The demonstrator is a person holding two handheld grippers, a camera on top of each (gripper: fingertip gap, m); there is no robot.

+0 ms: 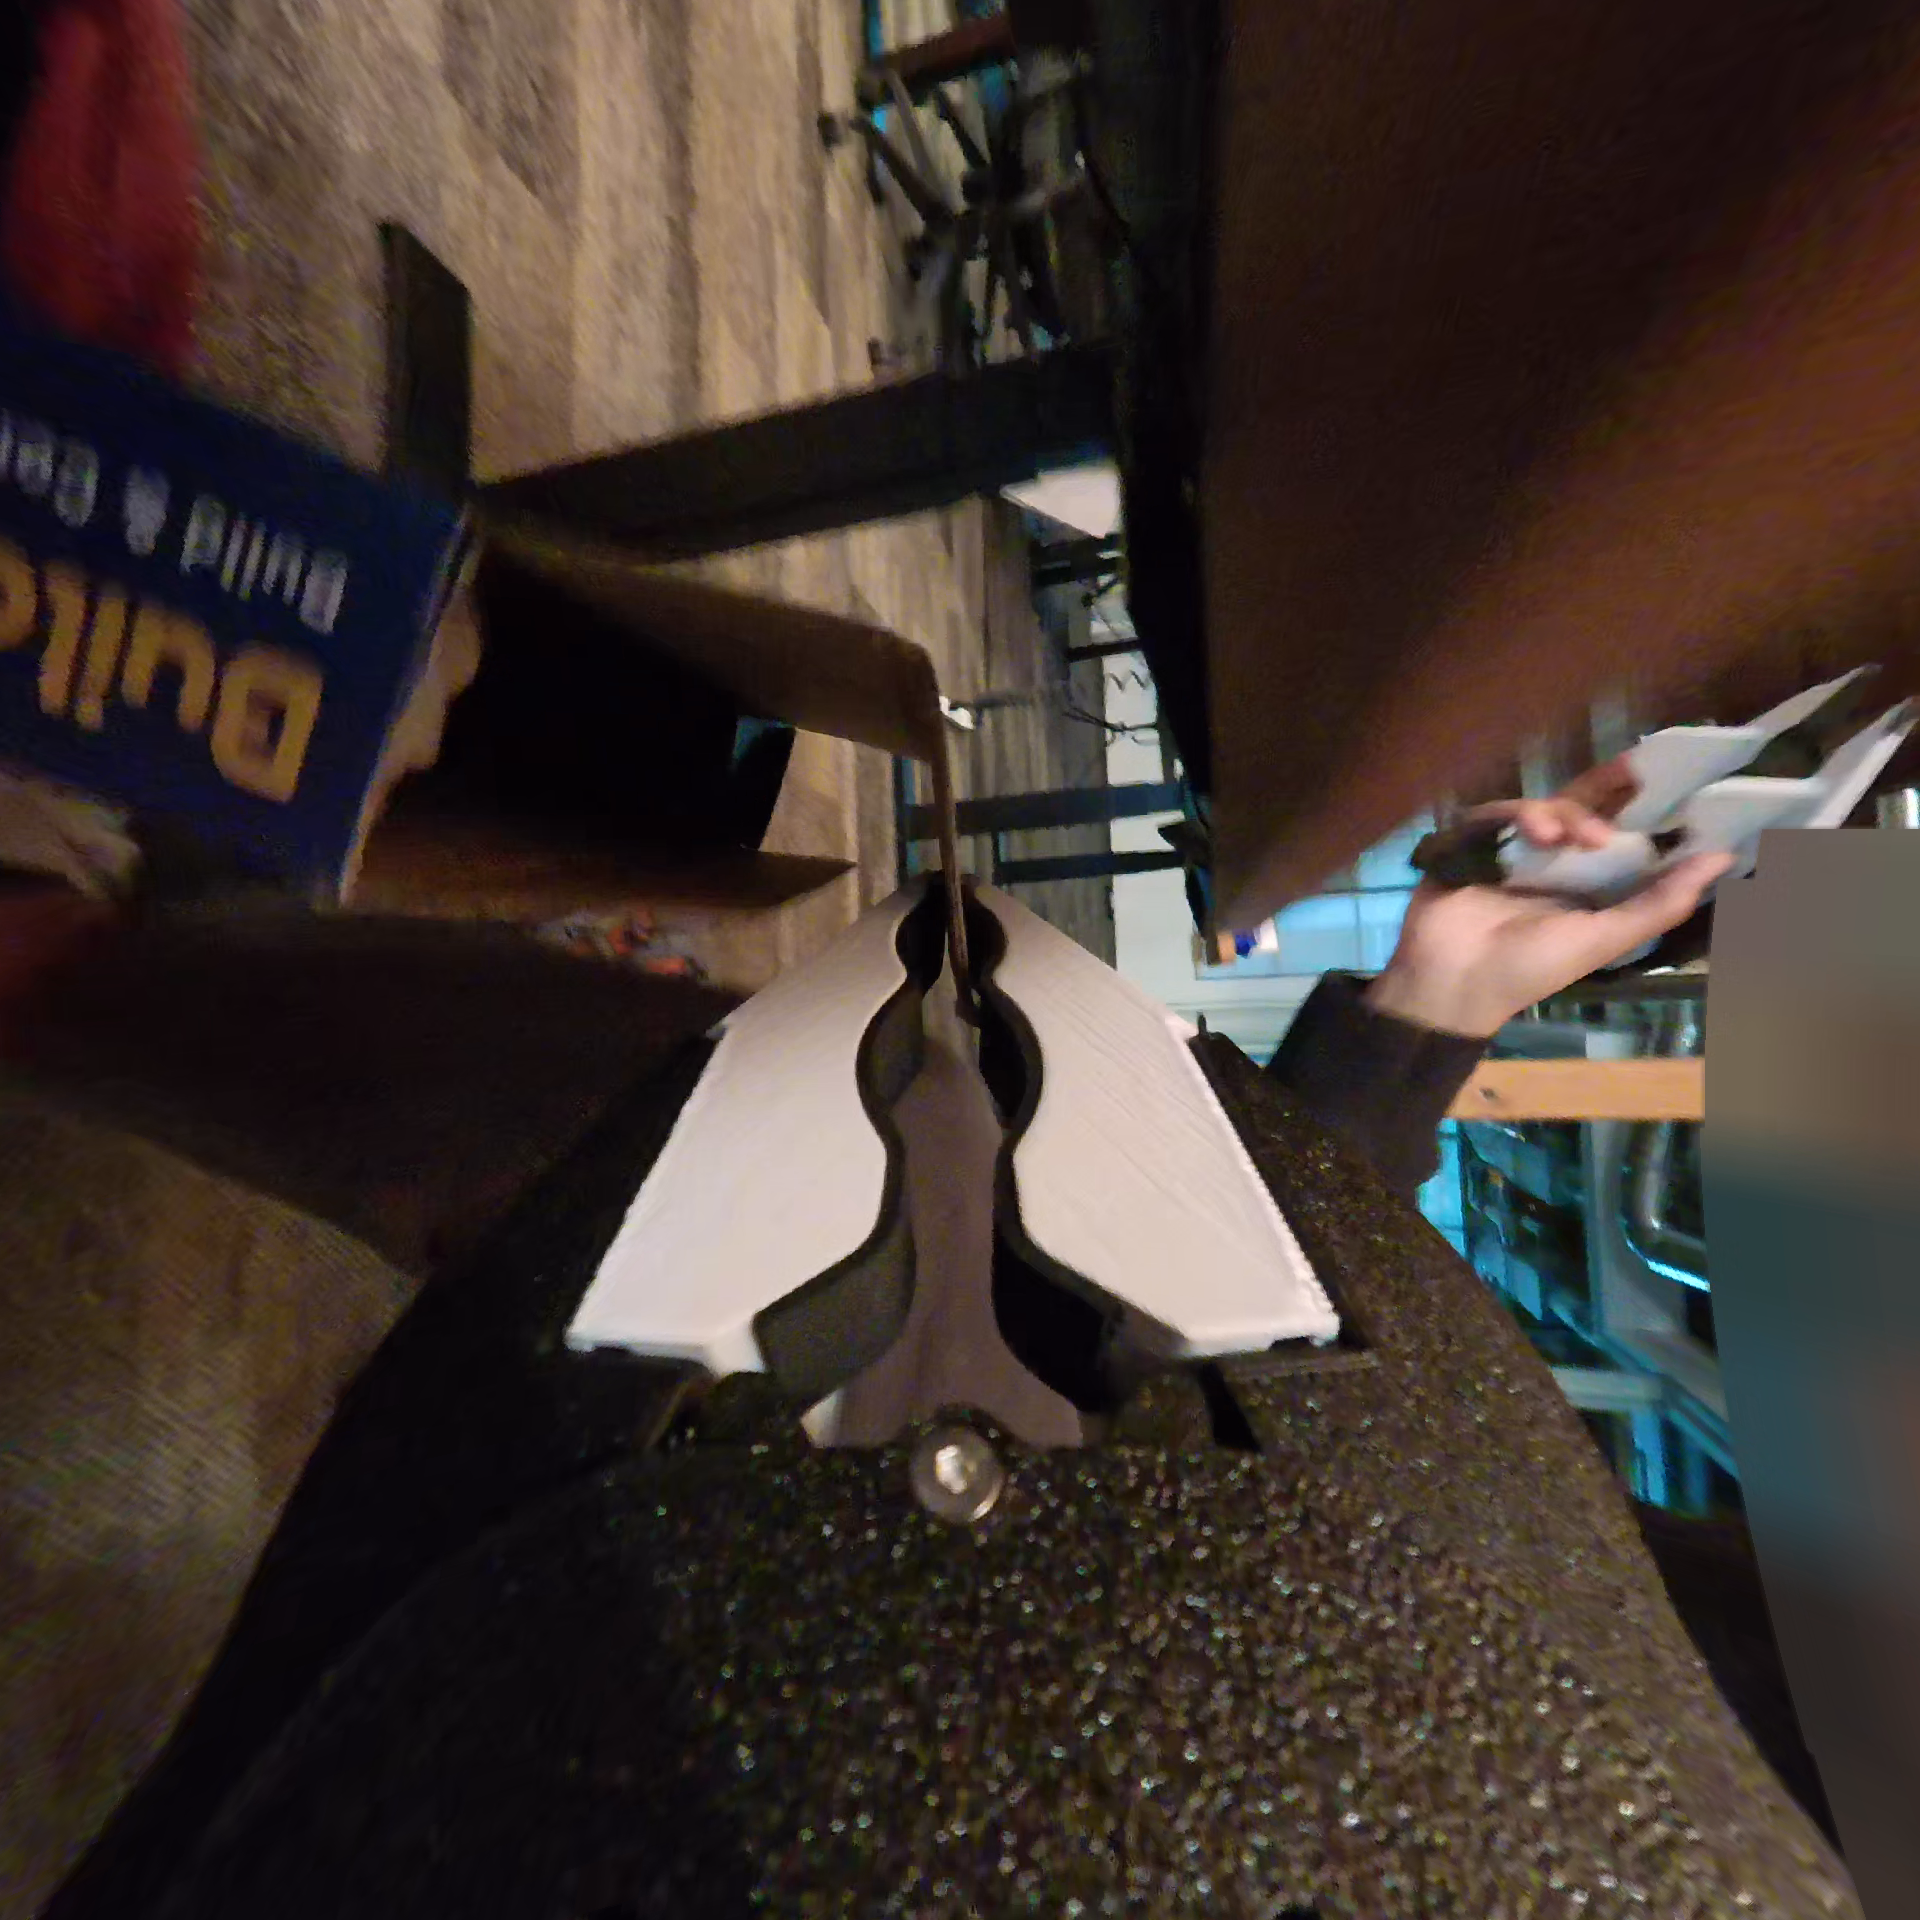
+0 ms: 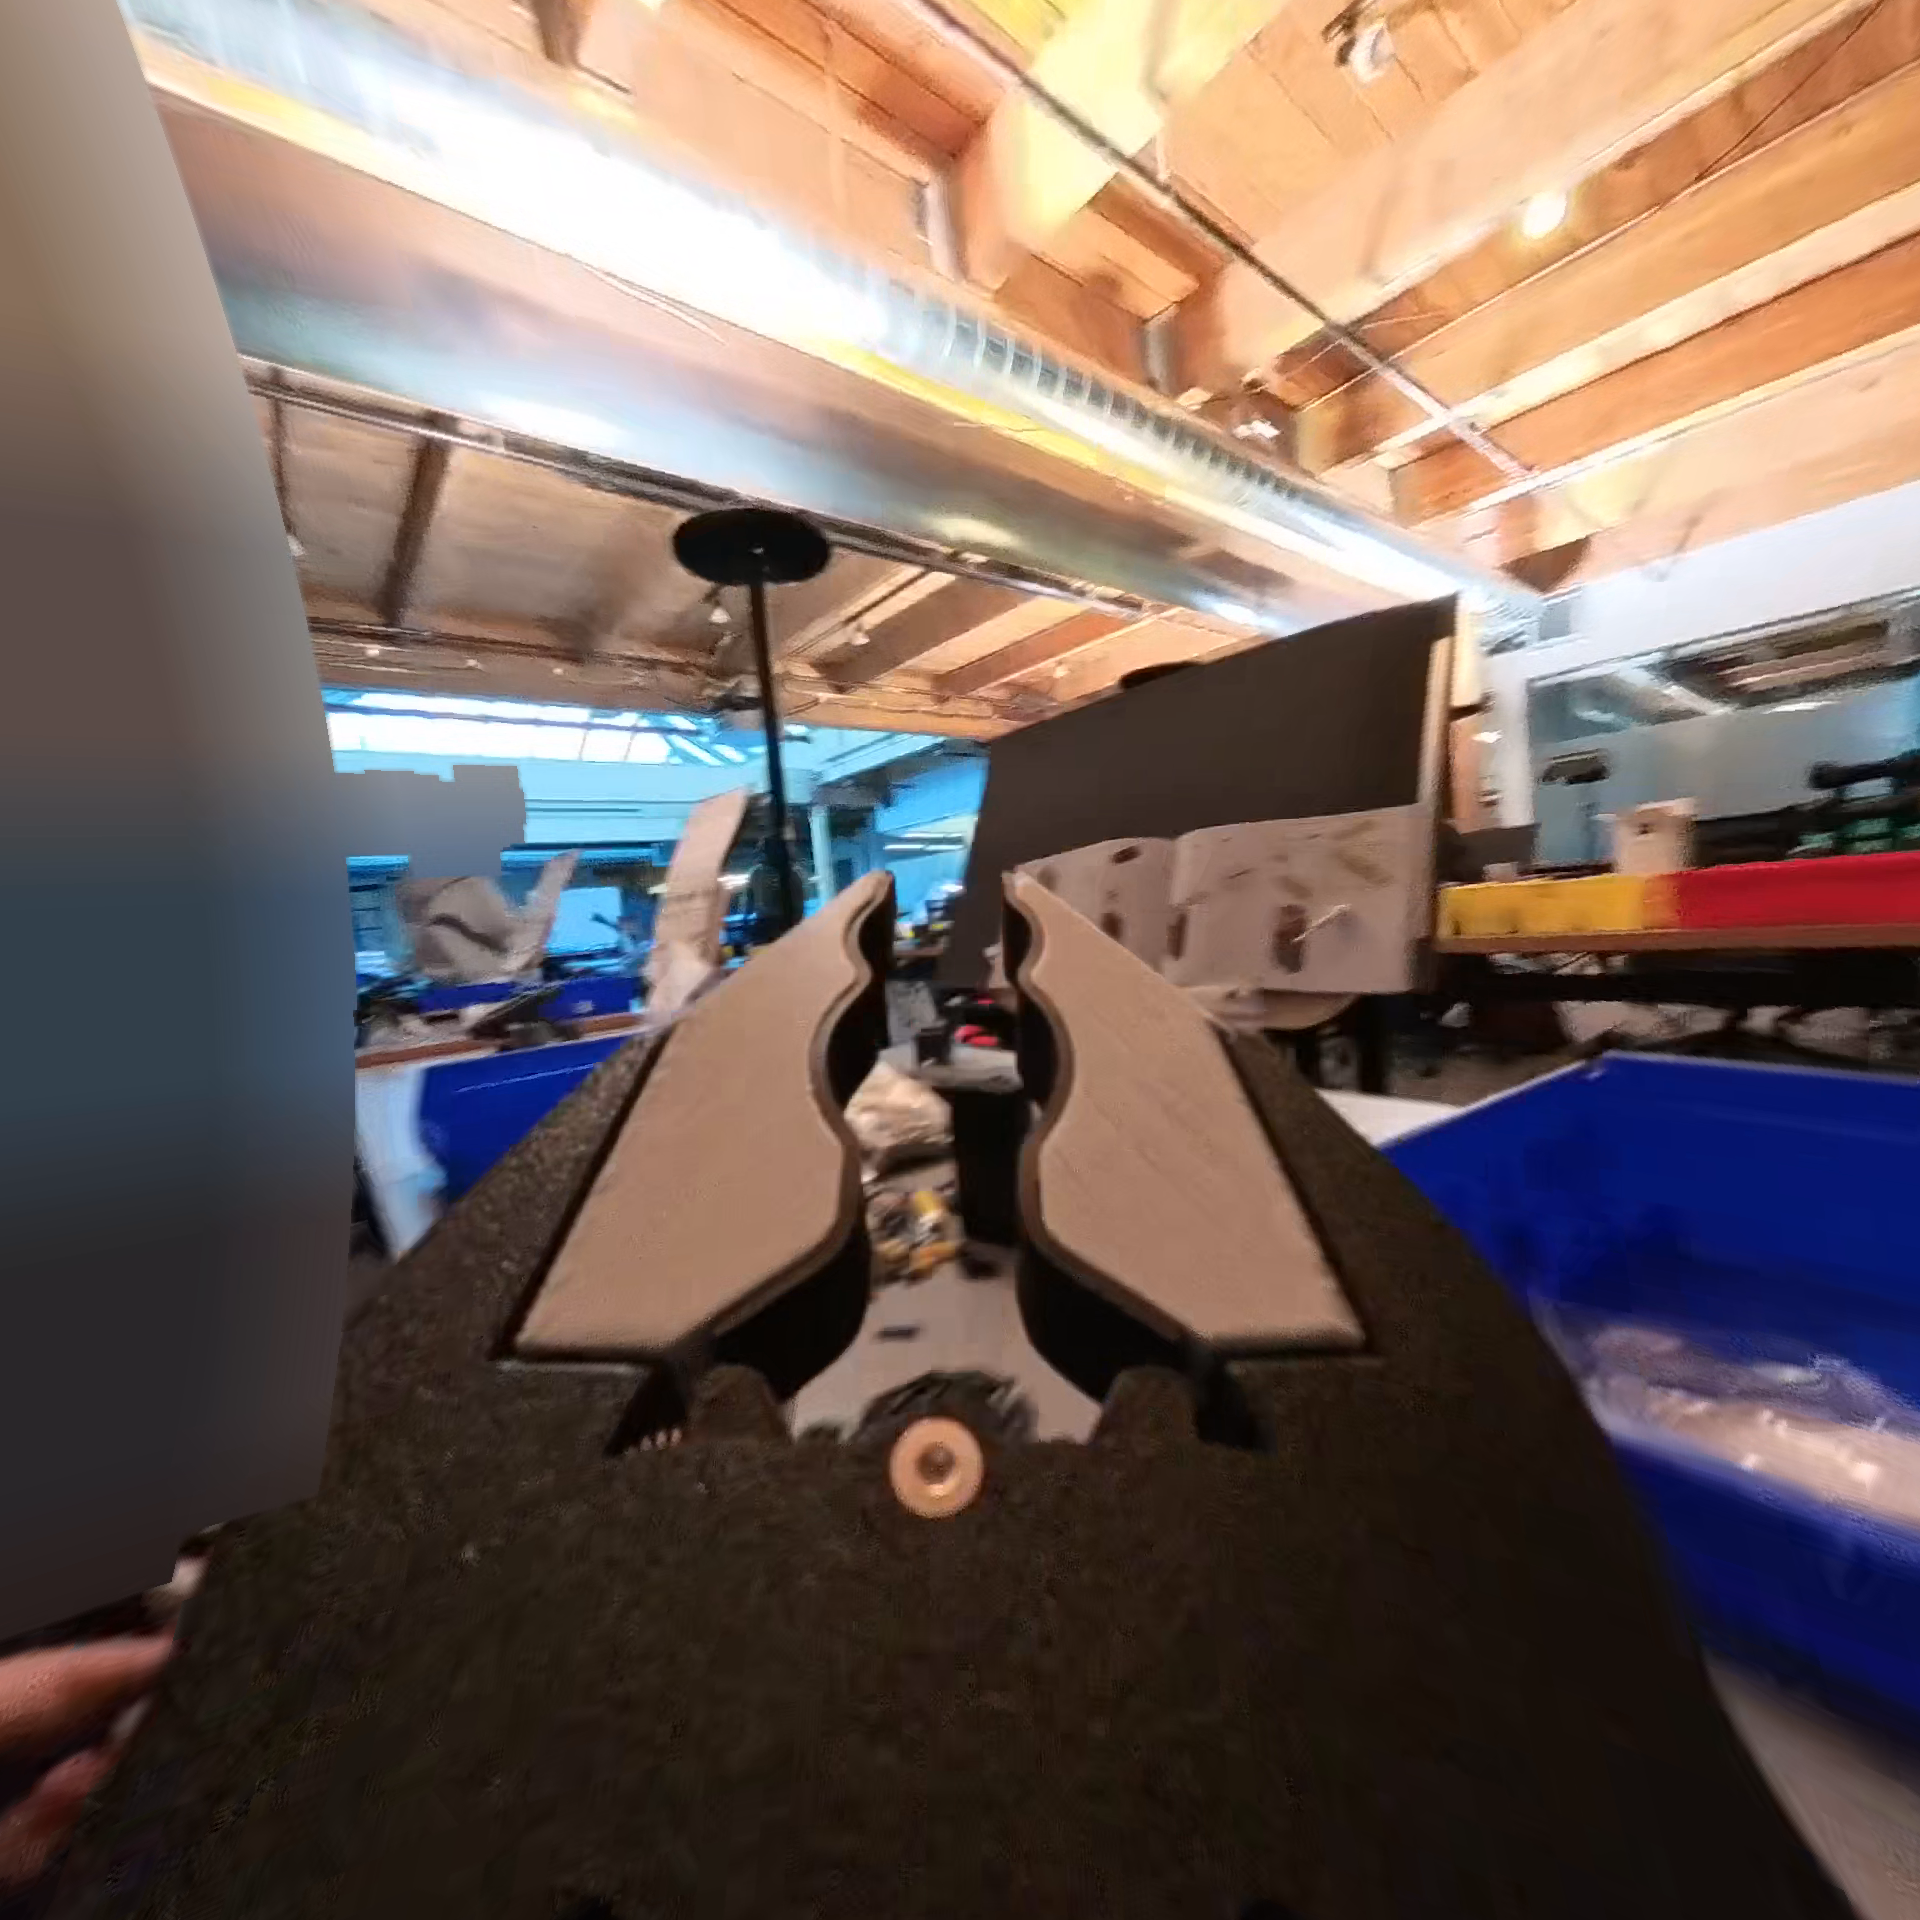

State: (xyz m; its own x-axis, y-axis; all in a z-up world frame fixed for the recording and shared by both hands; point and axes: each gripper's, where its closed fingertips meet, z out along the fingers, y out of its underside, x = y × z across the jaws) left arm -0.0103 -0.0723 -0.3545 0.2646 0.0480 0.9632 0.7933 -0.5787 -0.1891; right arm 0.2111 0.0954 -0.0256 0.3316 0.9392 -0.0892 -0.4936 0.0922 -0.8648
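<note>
- Left wrist view: the left tool (image 1: 951,904) is closed on a thin brown flap (image 1: 727,644), which looks like cardboard. Its edge enters between the white fingers (image 1: 790,1122) only at the very tips.
- The flap comes from the left, bends sharply just above the tips and runs down into them. It hangs in the air and does not lie on any desk.
- In my judgement this bite is shallow. A thin sheet held so near the tips can slip if it is pulled sideways, so a pull along the fingers suits this hold better.
- A blue band (image 1: 208,623) with yellow writing is at the left, beside the flap's root (the picture is turned and blurred there, so I cannot tell what the band belongs to).
- A large brown panel (image 1: 1558,416) fills the upper right, and the carpet floor (image 1: 675,208) shows behind.
- Below that panel, well apart from the left tool, a hand (image 1: 1507,935) carries the right tool (image 1: 1766,769).
- Right wrist view: the right tool (image 2: 948,904) has its fingers apart, with nothing between them and nothing touching them.
- It points up into the room. A dark panel (image 2: 1247,748) and a black pole (image 2: 769,727) are ahead, a metal duct (image 2: 935,343) runs under the wooden ceiling, and a blue bin (image 2: 1662,1195) is near at the right.
- The brown flap does not show in this view.
</note>
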